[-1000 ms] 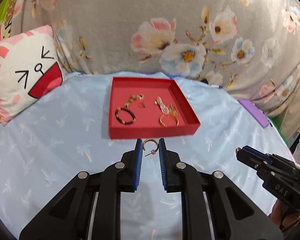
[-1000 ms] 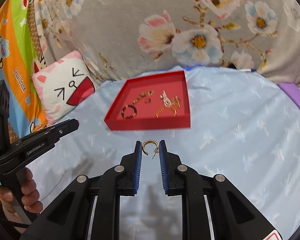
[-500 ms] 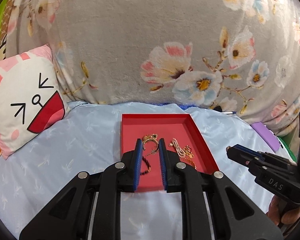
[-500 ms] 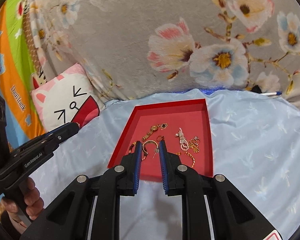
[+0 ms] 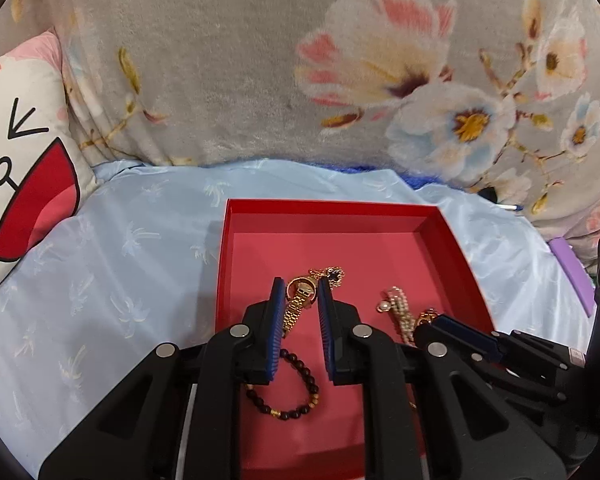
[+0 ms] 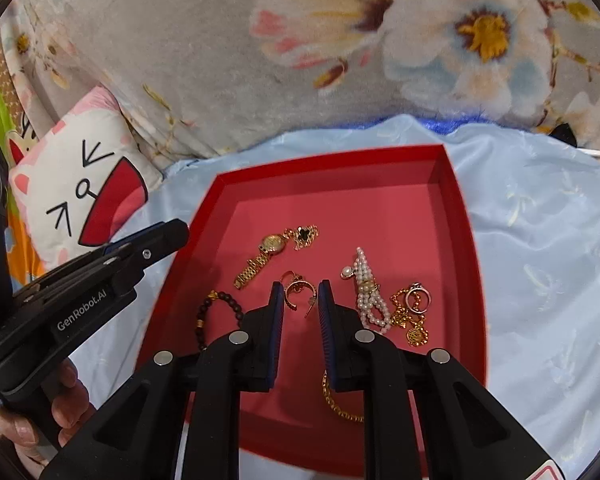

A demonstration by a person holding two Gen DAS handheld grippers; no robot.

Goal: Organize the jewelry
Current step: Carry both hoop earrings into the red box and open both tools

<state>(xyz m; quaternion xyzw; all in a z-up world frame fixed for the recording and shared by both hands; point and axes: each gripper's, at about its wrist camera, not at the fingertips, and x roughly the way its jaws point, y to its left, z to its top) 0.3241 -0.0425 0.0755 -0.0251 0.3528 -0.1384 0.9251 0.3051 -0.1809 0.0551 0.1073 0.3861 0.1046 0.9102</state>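
A red tray [image 6: 464, 216] lies on the light blue cloth and holds several pieces of jewelry. My right gripper [image 6: 299, 294] is over the tray, jaws narrowly apart around a gold hoop earring [image 6: 298, 289]; whether the pads touch it is unclear. My left gripper [image 5: 299, 292] hovers over the tray [image 5: 444, 232], jaws narrowly apart and empty, above a gold watch [image 5: 298, 300]. The watch [image 6: 266, 254], a dark bead bracelet [image 6: 216, 312], a pearl piece [image 6: 366, 288], a ring [image 6: 418, 296] and gold chains lie inside.
A flowered grey blanket [image 5: 260, 60] rises behind the tray. A cat-face cushion [image 6: 80, 184] sits at the left. A purple item [image 5: 572, 276] lies at the right edge of the cloth. A pen [image 6: 596, 153] lies at the far right.
Both grippers moved forward from the cloth in front of the tray to above its floor, the right one carrying the hoop earring with it.
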